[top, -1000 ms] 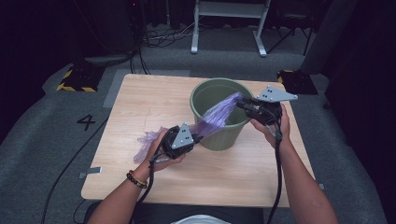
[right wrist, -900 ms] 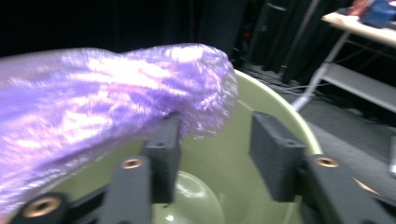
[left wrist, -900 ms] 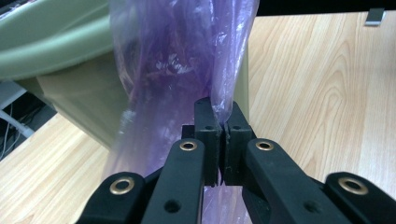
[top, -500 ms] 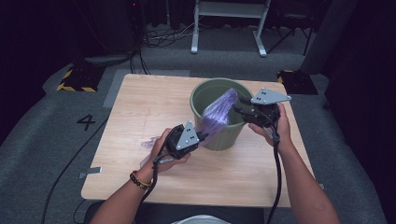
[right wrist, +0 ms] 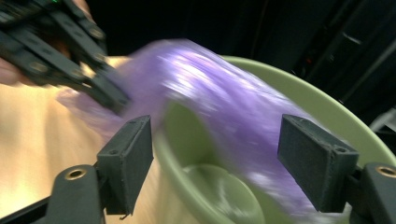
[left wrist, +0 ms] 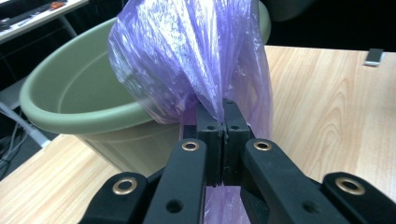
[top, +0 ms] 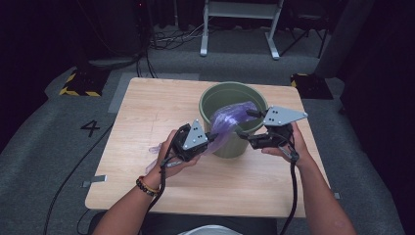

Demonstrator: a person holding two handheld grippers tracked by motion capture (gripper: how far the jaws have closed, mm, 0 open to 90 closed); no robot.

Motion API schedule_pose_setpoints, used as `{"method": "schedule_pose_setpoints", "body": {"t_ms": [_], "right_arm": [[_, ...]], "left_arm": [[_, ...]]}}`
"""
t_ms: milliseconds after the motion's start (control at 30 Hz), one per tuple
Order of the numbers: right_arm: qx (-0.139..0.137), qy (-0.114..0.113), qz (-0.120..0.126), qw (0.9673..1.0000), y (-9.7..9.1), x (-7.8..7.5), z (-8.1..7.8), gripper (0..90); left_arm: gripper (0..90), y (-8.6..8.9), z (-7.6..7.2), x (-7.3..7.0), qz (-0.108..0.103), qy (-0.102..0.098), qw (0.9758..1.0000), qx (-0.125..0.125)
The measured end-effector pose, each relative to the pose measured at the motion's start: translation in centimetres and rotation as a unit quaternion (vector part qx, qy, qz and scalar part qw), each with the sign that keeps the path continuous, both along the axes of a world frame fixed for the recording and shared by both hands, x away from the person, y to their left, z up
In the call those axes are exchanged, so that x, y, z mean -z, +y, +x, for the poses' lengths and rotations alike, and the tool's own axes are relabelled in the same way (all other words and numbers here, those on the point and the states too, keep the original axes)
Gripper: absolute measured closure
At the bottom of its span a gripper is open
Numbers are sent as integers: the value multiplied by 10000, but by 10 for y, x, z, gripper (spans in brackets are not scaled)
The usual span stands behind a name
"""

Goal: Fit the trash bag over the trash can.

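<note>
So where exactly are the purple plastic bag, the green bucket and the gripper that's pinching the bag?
purple plastic bag [top: 230, 120], high view, the bunched middle draped over the rim.
green bucket [top: 211, 95], high view, the far left rim.
left gripper [left wrist: 222, 116], left gripper view, the pad tips shut on the bag.

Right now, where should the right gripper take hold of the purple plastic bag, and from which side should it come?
Probably the loose film draped over the green bucket's rim, coming from the bucket's right side. The purple plastic bag is already pinched at its bunched part by the left gripper, and the film fans wide toward the rim. The right gripper, whose fingers have just been opening, is apart from the film.
</note>
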State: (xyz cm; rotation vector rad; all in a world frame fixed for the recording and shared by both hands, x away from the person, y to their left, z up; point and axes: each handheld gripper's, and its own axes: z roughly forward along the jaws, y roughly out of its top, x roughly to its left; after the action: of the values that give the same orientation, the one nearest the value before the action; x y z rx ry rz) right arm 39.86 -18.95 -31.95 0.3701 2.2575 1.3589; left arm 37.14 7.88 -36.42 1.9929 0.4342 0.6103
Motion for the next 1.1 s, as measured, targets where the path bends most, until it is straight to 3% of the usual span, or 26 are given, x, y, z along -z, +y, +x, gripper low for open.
{"method": "schedule_pose_setpoints", "body": {"t_ms": [133, 267, 300, 433, 467, 667, 833, 933, 1000, 1100], "right_arm": [[-344, -46, 127, 9993, 11, -2, -9, 253], [-335, 22, 178, 9993, 21, 1, -9, 276], [-357, 109, 264, 9990, 25, 2, -7, 381], [-301, 191, 308, 9989, 28, 6, -1, 596], [-301, 191, 308, 9989, 28, 6, -1, 596], [-96, 171, 364, 9991, 30, 9, 2, 847], [-7, 234, 490, 9985, 31, 10, 6, 893], [163, 320, 613, 9975, 28, 10, 9, 900], [277, 334, 663, 9969, 26, 10, 12, 900], [409, 405, 820, 9950, 21, 9, 16, 900]], "left_arm": [[888, -3, 3, -4, -4, 14, 10000, -45], [888, -4, 5, -4, -10, 18, 10000, -51], [887, -4, 5, -4, -10, 12, 10000, -62], [882, -5, 4, -4, 13, -13, 10000, -25], [879, -5, 4, -4, 13, -13, 10000, -25], [862, -7, 3, -7, 36, -69, 10000, 1], [803, -7, 2, -8, -1, -111, 9999, 59], [617, -5, 1, -8, -81, -119, 9999, 53], [432, -3, 0, -7, -233, -29, 9994, 241], [327, 0, -3, -4, -212, -33, 9994, 280]]}}
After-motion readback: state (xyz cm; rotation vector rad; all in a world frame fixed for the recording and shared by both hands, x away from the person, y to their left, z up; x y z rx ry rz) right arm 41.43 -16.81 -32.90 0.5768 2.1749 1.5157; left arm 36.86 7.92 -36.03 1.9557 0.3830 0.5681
